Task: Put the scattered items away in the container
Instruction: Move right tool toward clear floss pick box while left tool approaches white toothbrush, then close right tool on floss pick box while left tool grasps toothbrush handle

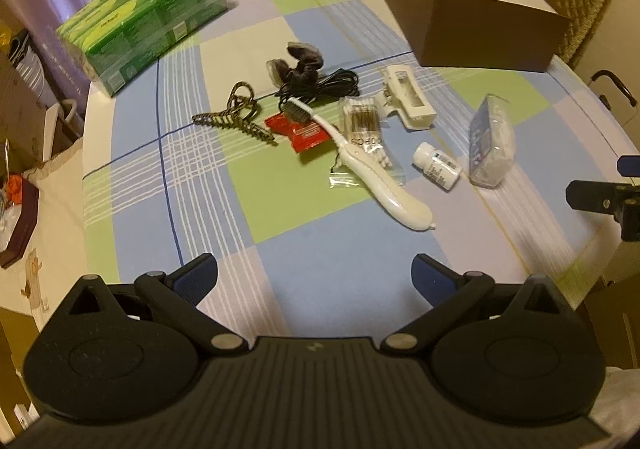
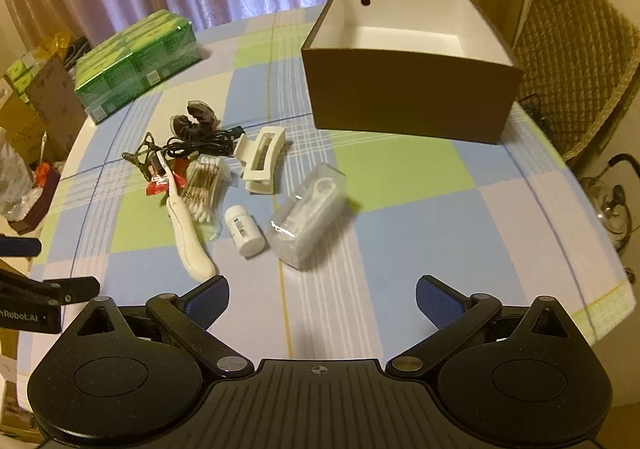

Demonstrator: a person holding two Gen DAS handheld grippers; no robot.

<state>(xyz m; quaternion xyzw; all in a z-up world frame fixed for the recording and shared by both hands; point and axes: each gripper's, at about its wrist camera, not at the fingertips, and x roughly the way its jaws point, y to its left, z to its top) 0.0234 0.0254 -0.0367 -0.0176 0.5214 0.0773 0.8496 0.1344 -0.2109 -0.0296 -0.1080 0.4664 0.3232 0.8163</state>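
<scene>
Checked tablecloth (image 1: 280,209) under wide-spread jaws.

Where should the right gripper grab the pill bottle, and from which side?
Probably across the body of the pill bottle, from above. It lies on its side, cap toward the gripper, so put the jaws across its width. The clear case sits close on its right and the swab bag on its left, so gaps are narrow. The right gripper is open.

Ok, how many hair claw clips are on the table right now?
2. A white claw clip lies near the middle of the scattered pile, closest to the brown box. A dark patterned claw clip lies at the pile's left edge, beside the red packet. None seems hidden.
</scene>
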